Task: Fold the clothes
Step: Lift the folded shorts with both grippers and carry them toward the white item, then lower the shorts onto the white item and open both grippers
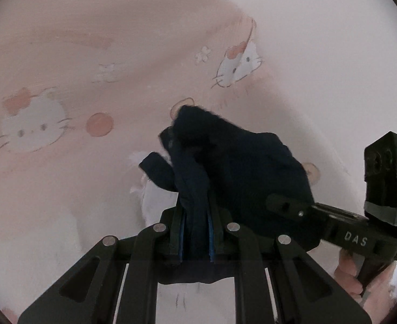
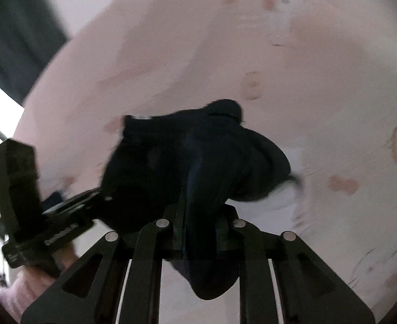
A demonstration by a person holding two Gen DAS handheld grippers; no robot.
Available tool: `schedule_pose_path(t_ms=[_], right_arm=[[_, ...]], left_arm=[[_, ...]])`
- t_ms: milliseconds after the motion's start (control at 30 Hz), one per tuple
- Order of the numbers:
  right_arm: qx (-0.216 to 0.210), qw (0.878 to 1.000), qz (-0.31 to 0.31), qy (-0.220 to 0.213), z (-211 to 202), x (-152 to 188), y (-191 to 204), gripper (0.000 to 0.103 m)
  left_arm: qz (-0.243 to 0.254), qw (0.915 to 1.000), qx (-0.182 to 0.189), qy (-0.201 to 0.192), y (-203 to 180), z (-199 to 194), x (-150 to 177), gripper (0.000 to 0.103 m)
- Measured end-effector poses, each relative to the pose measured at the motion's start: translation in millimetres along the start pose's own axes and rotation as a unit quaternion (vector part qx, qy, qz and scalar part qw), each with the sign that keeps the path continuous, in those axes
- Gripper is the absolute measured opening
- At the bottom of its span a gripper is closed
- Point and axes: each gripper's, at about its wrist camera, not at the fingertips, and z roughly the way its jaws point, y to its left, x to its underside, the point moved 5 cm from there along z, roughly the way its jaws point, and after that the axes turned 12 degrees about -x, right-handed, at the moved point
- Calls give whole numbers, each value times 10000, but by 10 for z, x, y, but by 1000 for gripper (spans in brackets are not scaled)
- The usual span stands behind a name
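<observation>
Item: one dark navy garment [image 1: 241,162], bunched, held off a pink cartoon-cat printed sheet [image 1: 63,62] that fills the background of both views. We hold it at two places. Left gripper [image 1: 195,232]: fingers clenched on a gathered ridge of the cloth, the fabric running straight forward from between the blue-lined pads [image 1: 210,232] and then spilling to the right. Right gripper [image 2: 198,232]: likewise clamped on a fold of the same garment [image 2: 198,156], which rises ahead of the fingers and hangs in a loose tongue below them. The right gripper [image 1: 341,226] shows in the left view at the garment's right edge, and the left gripper [image 2: 50,216] shows in the right view at its left edge; we judge the two grips close together, the cloth slack and mounded between them. Long axis: we read it as running roughly across from one gripper to the other, though the bunching makes this uncertain. Neither hand is plainly nearer the bulk. We judge that the next move turns on drawing the two grips apart along that line to tension the cloth before laying it on the sheet. Right view is blurred; finer detail cannot be told.
</observation>
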Motion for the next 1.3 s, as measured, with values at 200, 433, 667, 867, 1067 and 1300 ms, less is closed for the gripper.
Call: schedule_pose_path(t_ms=[200, 433, 667, 867, 1067, 1300], right_arm=[[999, 9915, 336, 769, 823, 209, -1012, 39], [896, 9956, 211, -155, 467, 151, -885, 47], [1373, 9862, -925, 51, 571, 111, -594, 47], [1273, 9911, -197, 321, 844, 59, -987, 49], [1281, 9917, 71, 111, 629, 36, -927, 51], [1335, 9910, -103, 84, 442, 144, -498, 74]], left_arm=[[-225, 9928, -701, 944, 246, 943, 310, 18], [-268, 9957, -872, -137, 238, 460, 171, 31], [1387, 9863, -889, -9, -465, 611, 200, 31], [1164, 9863, -1115, 337, -295, 886, 30, 31], [637, 9934, -882, 376, -73, 642, -94, 31], [504, 9904, -1239, 345, 290, 381, -77, 51]])
